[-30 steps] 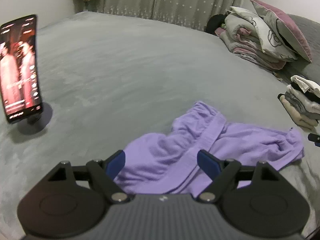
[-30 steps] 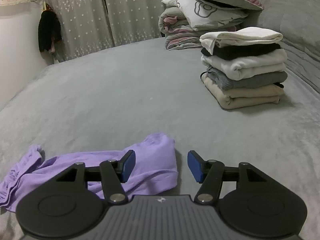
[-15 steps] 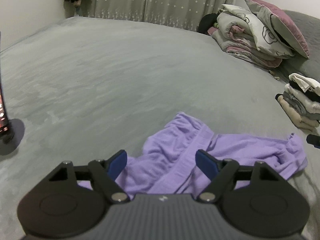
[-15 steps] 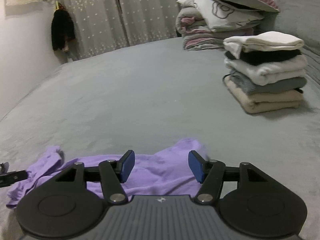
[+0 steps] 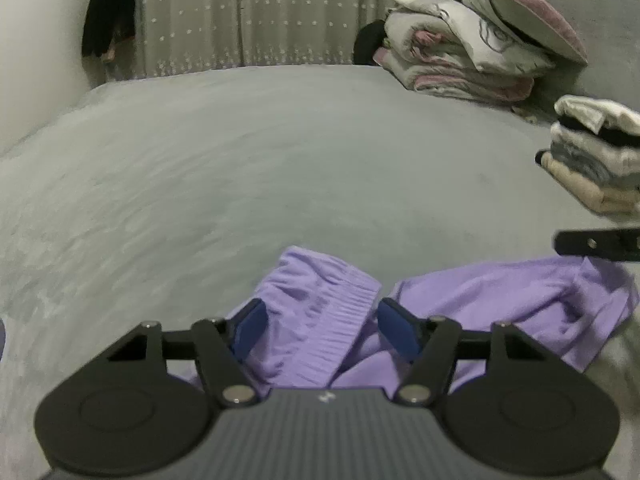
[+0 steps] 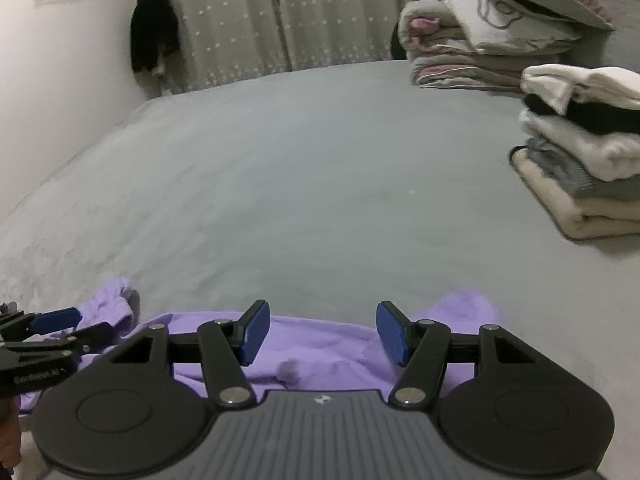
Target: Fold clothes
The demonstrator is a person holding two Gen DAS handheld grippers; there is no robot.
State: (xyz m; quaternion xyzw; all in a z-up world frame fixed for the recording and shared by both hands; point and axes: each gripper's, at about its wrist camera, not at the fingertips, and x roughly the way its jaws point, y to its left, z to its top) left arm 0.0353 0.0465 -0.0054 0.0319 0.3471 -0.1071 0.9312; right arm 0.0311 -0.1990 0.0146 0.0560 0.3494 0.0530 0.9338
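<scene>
Purple garment [image 5: 320, 320] crumpled on grey bed [image 5: 280, 168], left gripper [image 5: 320, 330] and right gripper [image 6: 322, 332] spread wide just above it.

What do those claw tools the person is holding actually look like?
Both look alike. The left claw and the right claw each have two blue fingertip pads on black jointed links with silver pivot pins, two round black discs, and a ribbed grey body bearing a small white logo. No cables or sleeves show.

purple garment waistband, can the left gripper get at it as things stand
Probably yes. The left gripper has its jaws open and the ribbed waistband of the purple garment lies right between them on the grey bed, with nothing over it.
</scene>
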